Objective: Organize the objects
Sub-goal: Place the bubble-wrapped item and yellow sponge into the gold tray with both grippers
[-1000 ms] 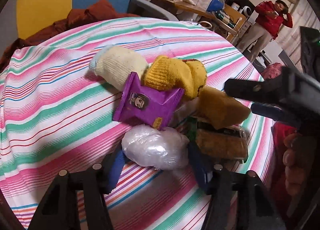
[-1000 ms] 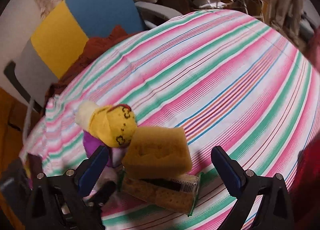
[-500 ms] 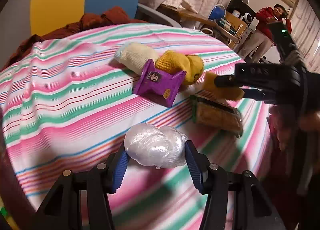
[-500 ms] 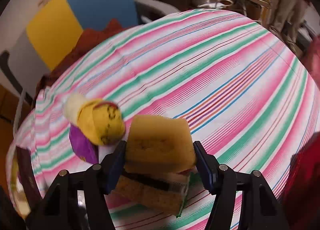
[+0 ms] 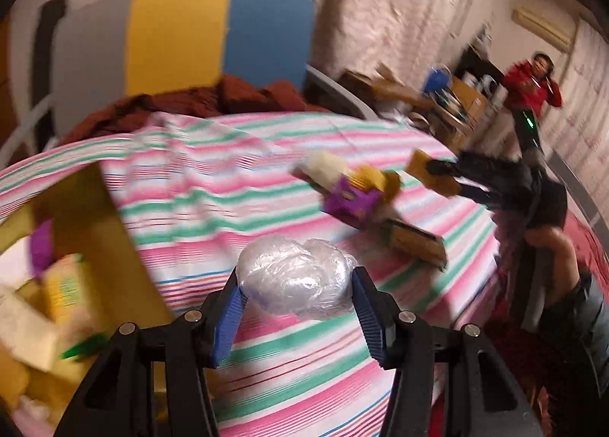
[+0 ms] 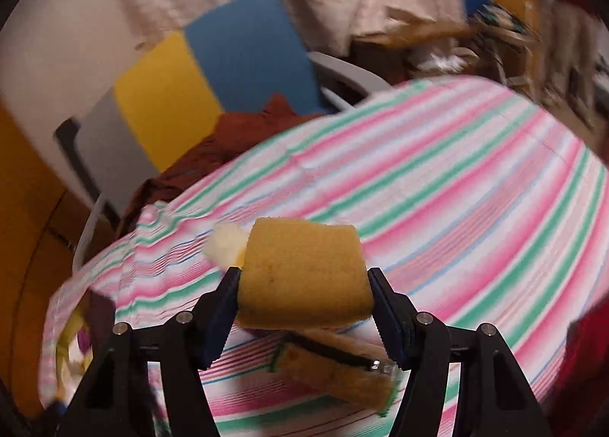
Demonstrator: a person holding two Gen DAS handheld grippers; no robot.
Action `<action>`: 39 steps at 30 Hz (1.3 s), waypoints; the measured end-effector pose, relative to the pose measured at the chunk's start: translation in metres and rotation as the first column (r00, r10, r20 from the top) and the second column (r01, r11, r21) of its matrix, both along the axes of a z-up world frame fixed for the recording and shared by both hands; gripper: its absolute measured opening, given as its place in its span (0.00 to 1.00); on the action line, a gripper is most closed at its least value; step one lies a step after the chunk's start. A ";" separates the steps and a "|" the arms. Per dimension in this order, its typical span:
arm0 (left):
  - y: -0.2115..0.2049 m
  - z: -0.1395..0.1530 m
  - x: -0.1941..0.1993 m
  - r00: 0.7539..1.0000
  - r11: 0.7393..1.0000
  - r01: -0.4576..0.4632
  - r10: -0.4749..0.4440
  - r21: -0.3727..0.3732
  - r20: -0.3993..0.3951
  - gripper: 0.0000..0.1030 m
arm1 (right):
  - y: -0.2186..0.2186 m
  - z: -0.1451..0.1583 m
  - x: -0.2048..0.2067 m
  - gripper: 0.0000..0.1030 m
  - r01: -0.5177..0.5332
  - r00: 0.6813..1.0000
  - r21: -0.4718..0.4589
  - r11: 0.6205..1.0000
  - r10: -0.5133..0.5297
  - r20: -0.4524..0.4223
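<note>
My left gripper [image 5: 297, 304] is shut on a crumpled clear plastic ball [image 5: 295, 277], held above the striped tablecloth [image 5: 228, 186]. My right gripper [image 6: 304, 302] is shut on a yellow sponge [image 6: 304, 277], lifted off the cloth; the same sponge [image 5: 432, 172] and right gripper [image 5: 447, 176] show in the left wrist view at the right. On the cloth lie a purple snack packet [image 5: 352, 203], a cream sock [image 5: 323, 167], a yellow sock [image 5: 377, 178] and a cracker packet [image 5: 415, 241], [image 6: 335, 364]. A yellow box [image 5: 57, 285] with items inside sits at the left.
A chair with a grey, yellow and blue back [image 5: 182, 37] holds a dark red cloth [image 5: 213, 102] behind the table. A person in red [image 5: 531, 83] stands far right by cluttered shelves. A hand [image 5: 559, 258] holds the right gripper.
Both grippers have risen from the cloth with their loads. The left one swung left with the plastic ball, bringing the yellow box into view. The right one lifted the sponge off the cracker packet.
</note>
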State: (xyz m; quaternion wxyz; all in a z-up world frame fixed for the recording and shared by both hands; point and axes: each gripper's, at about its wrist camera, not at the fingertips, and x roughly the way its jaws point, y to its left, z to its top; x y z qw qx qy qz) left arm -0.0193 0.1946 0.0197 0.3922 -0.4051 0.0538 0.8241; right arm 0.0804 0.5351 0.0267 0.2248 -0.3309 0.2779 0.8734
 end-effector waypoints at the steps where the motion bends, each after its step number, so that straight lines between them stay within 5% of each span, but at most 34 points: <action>1: -0.014 0.003 -0.004 0.999 0.999 -0.035 0.035 0.003 -0.003 0.54 | -0.006 0.000 -0.004 0.64 -0.022 1.000 0.008 1.000 0.022 -0.006; 9: -0.108 0.010 -0.026 0.970 0.970 -0.242 0.243 0.033 -0.001 0.54 | -0.095 0.026 -0.037 0.64 -0.273 0.961 0.046 0.961 0.275 -0.030; 19: -0.188 -0.011 -0.017 0.919 0.919 -0.393 0.393 -0.009 0.008 0.55 | -0.237 0.038 -0.090 0.65 -0.581 0.811 0.034 0.813 0.582 -0.066; 22: -0.198 -0.021 -0.019 0.903 0.903 -0.428 0.429 -0.036 0.027 0.57 | -0.276 0.028 -0.105 0.72 -0.631 0.774 0.034 0.775 0.632 -0.028; 24: -0.202 -0.024 -0.020 0.893 0.894 -0.447 0.448 -0.041 0.039 0.60 | -0.293 0.022 -0.111 0.96 -0.655 0.755 0.029 0.755 0.655 -0.016; 27: -0.205 -0.022 -0.019 0.885 0.885 -0.464 0.465 -0.048 0.019 0.64 | -0.308 0.015 -0.113 0.98 -0.680 0.733 0.008 0.733 0.680 -0.011; 39: -0.210 -0.003 -0.009 0.842 0.842 -0.535 0.525 -0.071 -0.127 0.65 | -0.315 0.002 -0.094 1.00 -0.640 0.768 0.135 0.756 0.630 0.113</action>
